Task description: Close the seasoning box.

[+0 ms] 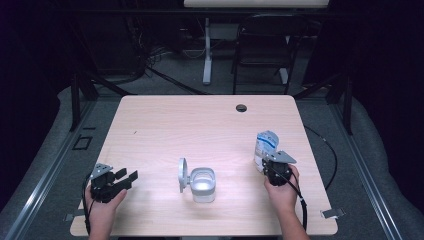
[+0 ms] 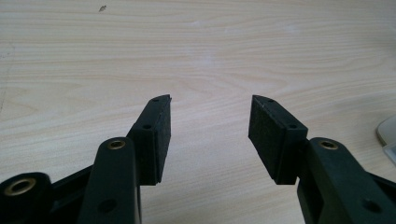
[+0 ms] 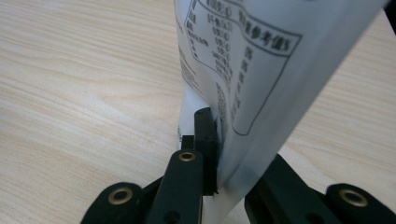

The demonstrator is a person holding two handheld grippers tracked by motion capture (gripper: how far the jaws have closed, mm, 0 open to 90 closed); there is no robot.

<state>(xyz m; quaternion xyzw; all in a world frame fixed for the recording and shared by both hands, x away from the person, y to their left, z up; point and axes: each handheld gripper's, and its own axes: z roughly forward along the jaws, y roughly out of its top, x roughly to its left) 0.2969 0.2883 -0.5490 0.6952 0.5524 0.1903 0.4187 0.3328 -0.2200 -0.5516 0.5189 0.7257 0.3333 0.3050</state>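
Right of the container (image 1: 202,184), near the table's (image 1: 150,125) right edge, the right gripper (image 1: 267,162) pinches a white pouch (image 1: 265,145) by its lower edge. Its jaws are pressed nearly together on the thin film, and the right gripper view shows a pad (image 3: 205,140) flat against the pouch (image 3: 261,70), whose printed table of figures rises above it. The pouch stands roughly upright, apparently just off the wood or only brushing it; which, I cannot tell.

The container, a white jar-like thing with its round lid (image 1: 182,175) swung open on its left side, sits near the table's front edge, mouth upward and nothing visibly inside. Well to the left of it, the left gripper (image 1: 125,177) rests low over bare wood, jaws spread wide with nothing between the pads (image 2: 161,140).

By my reading, the lid is open and the pouch is picked up, so the preparation looks done. What is left is likely bringing the pouch over to the container and tipping or placing it in; the pouch is well apart from the mouth.
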